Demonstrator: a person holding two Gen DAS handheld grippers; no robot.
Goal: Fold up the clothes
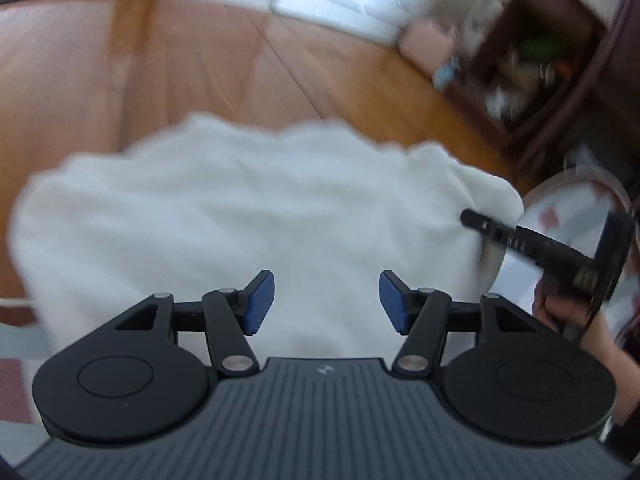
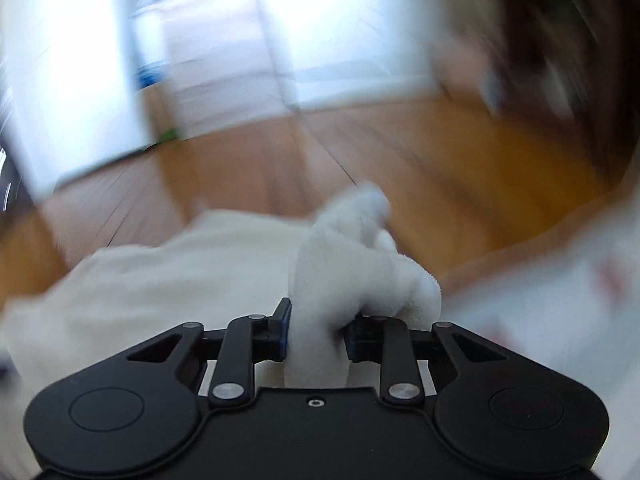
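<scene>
A white fluffy garment (image 1: 248,208) lies spread on the wooden floor (image 1: 208,60) in the left wrist view. My left gripper (image 1: 326,302) hangs over its near part with the blue pads (image 1: 262,300) apart and nothing between them. At the cloth's right edge the right gripper (image 1: 470,218) reaches in, held by a hand (image 1: 560,312). In the blurred right wrist view my right gripper (image 2: 316,332) is shut on a bunched fold of the white garment (image 2: 352,264), which bulges up between the pads. The remaining cloth trails off to the left.
A dark wooden shelf unit (image 1: 540,60) with small items stands at the far right, a pink object (image 1: 428,40) beside it. A patterned white and red fabric (image 1: 568,216) lies to the right of the garment. White doors or panels (image 2: 340,40) line the far wall.
</scene>
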